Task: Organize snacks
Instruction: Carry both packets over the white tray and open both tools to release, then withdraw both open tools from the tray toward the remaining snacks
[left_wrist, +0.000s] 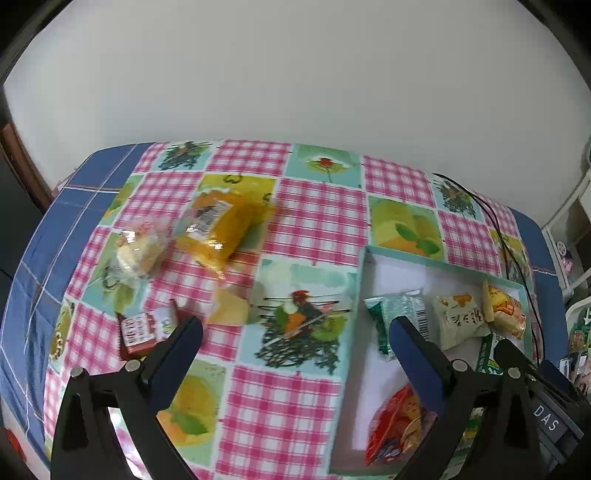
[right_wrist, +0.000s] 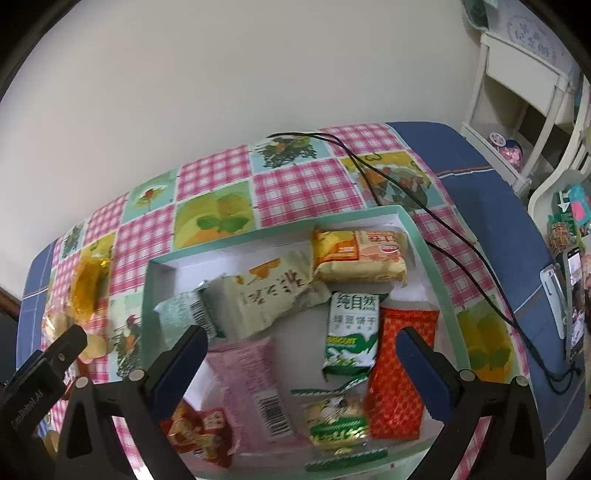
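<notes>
Both grippers, the left gripper (left_wrist: 295, 328) and the right gripper (right_wrist: 301, 341), stand fully open and empty, pitched steeply down over the table (left_wrist: 317, 218). The right hangs above the tray (right_wrist: 421, 236), which already holds many packets. Judged step: between placements; next, the left must reach the loose red packet (left_wrist: 142, 330), then the orange packet (left_wrist: 221, 229) farther off.

A shallow mint-rimmed box (right_wrist: 421, 236) is seen at the centre of the right wrist frame, filled with lying snack packets: a cream one (right_wrist: 273, 295), a yellow-orange one (right_wrist: 358, 258), a green-white one (right_wrist: 352, 332), a red one (right_wrist: 400, 373) and a pink one (right_wrist: 251, 384). At the left of the left wrist frame, an orange packet (left_wrist: 218, 229), a clear-wrapped pastry (left_wrist: 138, 247) and a small red packet (left_wrist: 140, 330) are left outside on the patterned cloth.
</notes>
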